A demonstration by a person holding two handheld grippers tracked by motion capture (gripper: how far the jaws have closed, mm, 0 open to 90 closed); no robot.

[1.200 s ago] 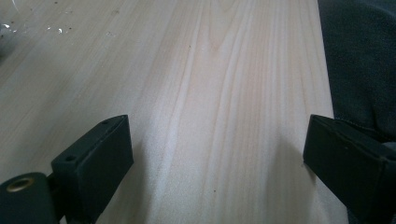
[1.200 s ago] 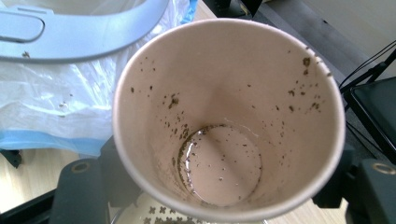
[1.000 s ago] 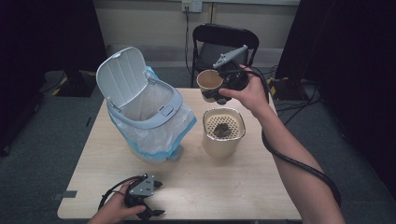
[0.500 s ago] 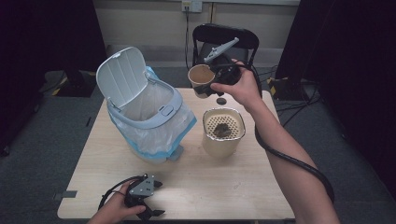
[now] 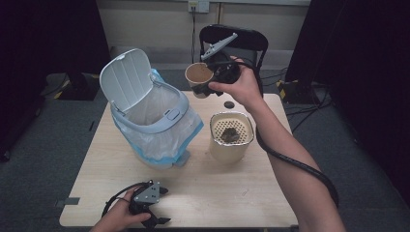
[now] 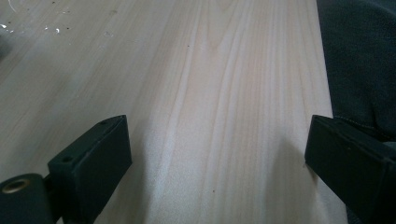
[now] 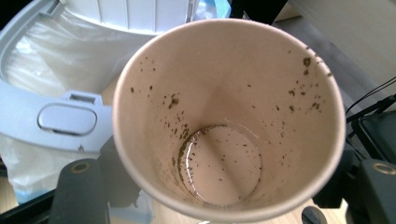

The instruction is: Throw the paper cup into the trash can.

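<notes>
Brown paper cup [image 7: 224, 116] clamped between right gripper [image 5: 212, 79] fingers, raised above pale wooden worktop [image 5: 203, 188].
Speckled inside, tilted toward white lidded bin [image 5: 145, 121] just beyond fingers; left gripper [image 6: 219, 163] fingers spread wide, empty, over bare worktop.

Paper cup [image 5: 198, 77] in right gripper [image 5: 209, 87] — tilted, dreg-speckled inside, above the table's far edge [image 5: 193, 94].
</notes>
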